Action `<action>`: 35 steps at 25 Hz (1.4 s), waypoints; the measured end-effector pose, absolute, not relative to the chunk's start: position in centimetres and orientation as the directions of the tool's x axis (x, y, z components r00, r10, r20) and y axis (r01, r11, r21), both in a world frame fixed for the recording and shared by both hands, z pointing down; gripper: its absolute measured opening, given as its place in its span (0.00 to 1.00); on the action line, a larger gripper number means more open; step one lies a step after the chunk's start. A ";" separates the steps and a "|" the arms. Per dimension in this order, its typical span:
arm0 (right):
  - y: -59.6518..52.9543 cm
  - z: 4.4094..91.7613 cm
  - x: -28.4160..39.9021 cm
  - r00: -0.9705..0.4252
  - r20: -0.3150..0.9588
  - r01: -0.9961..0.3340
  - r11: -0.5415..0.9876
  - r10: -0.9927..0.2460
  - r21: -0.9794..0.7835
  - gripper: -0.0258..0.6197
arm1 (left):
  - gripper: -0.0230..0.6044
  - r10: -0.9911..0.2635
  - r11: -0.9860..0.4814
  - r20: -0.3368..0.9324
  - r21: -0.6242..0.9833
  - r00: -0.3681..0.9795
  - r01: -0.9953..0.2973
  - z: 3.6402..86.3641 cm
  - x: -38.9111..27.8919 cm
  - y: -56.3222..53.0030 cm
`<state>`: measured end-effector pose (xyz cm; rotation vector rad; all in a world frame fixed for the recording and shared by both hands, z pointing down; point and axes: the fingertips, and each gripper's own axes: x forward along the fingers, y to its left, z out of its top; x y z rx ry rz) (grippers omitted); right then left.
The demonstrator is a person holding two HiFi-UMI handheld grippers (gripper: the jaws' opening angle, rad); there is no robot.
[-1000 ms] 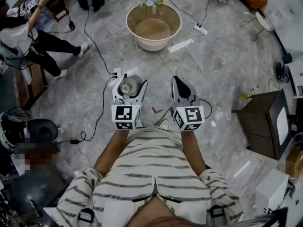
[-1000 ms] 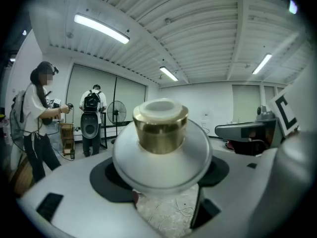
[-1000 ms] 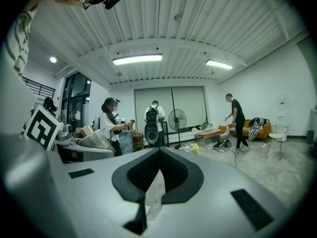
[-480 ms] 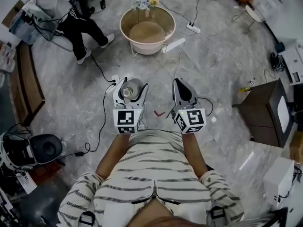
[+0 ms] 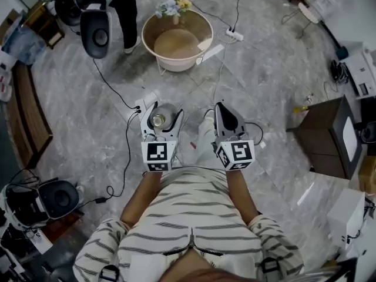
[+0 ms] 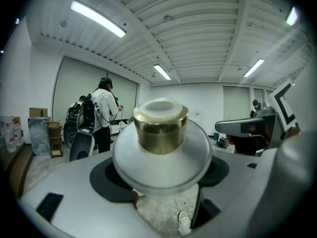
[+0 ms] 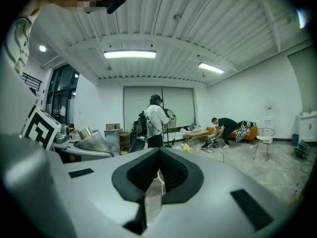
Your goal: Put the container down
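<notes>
The left gripper (image 6: 161,175) is seen with its jaws spread wide and clamped on the container (image 6: 161,145), whose round white body is pressed between them on its left and right sides. The container is held upright, with its gold cap (image 6: 161,128) uppermost and raised above the jaws, and its bulging part is lodged in their far half rather than deep at their root. Nothing is seen under it but floor (image 5: 270,87) and cables well below, so it is carried in the air and rests on nothing. The right gripper (image 7: 157,175) is shown with its jaws brought together and nothing between them. It is held just to the right of the left one, apart from the container, and no part in the hold is taken by it.

The task is judged not yet done: the container has not been put down, and no surface is touched by it. The whole of the putting down is taken to be left: the container is to be brought to a place, lowered until its base is borne, and released by opening the left jaws. No table is seen near the jaws. A round tub (image 5: 178,40) on a stand lies far ahead and a dark cabinet (image 5: 326,145) to the right, both well apart from the container. Which place is meant cannot be told.
</notes>
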<state>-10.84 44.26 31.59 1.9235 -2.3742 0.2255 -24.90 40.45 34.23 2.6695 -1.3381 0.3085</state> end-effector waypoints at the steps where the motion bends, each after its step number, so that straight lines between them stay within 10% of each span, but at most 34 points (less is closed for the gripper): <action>1: 43.2 31.9 -10.5 -0.215 0.151 -0.976 0.208 -0.965 -0.064 0.05 | 0.56 -0.776 -0.593 0.245 0.033 0.581 -0.805 34.4 -24.5 39.5; 35: 7.8 32.7 8.1 -0.489 0.109 -0.869 0.473 -0.866 -0.143 0.05 | 0.56 -0.871 -0.412 0.281 0.028 0.403 -0.911 35.1 -4.5 8.0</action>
